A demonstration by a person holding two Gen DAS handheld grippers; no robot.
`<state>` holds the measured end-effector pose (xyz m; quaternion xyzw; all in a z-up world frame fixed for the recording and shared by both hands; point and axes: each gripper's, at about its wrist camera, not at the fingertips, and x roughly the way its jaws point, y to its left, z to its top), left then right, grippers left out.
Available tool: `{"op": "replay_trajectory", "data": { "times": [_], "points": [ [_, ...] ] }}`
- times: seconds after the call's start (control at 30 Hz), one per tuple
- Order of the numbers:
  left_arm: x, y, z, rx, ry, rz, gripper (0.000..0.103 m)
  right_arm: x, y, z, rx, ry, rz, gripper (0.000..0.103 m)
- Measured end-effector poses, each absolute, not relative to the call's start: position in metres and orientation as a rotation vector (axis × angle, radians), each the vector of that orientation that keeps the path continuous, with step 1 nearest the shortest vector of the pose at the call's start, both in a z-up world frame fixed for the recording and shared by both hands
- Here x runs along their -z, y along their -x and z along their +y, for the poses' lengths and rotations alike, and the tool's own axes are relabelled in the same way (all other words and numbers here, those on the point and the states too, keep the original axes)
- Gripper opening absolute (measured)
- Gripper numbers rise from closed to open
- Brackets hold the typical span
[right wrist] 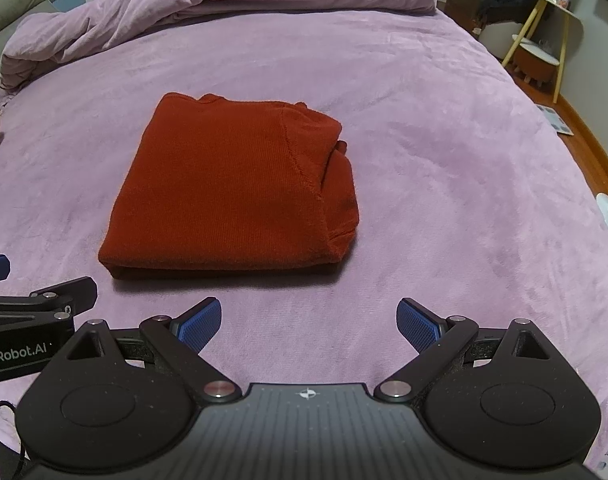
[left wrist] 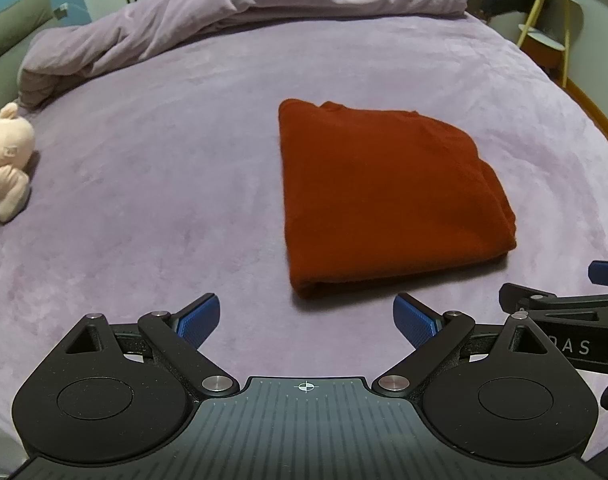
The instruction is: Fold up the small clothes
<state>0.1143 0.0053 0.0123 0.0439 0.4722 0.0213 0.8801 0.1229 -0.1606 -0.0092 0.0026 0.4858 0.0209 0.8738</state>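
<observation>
While both tools hang back from the cloth, the rust-red garment (left wrist: 388,196) lies folded into a compact, thick rectangle on the purple bedspread (left wrist: 164,184), straight ahead of the 2 grippers and apart from both. The left gripper (left wrist: 306,318) has its blue pads spread wide with nothing between them; the right gripper (right wrist: 309,320) is likewise splayed and empty.

In the left wrist view the bundle sits ahead and to the right of centre; in the right wrist view (right wrist: 232,188) it sits ahead and slightly left, so it lies between the 2 tools, a little nearer the right one's line, by my reading. Its long axis runs away from the grippers, with a thick folded edge facing them and layered, bunched edges along its right side.

The fold looks essentially complete. Any further tidying would probably fall to the right gripper, since the loose layers sit on that side. A pink plush toy (left wrist: 8,156) rests well off to the left, and a heaped duvet (left wrist: 240,8) lies beyond.
</observation>
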Motion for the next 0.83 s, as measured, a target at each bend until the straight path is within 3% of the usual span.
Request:
{"op": "replay_trajectory", "data": {
  "times": [0.83],
  "points": [
    [-0.0130, -0.1155, 0.0028, -0.036, -0.109, 0.992, 0.097, 0.0065, -0.1254, -0.1615, -0.043, -0.002, 1.011, 0.095]
  ]
}}
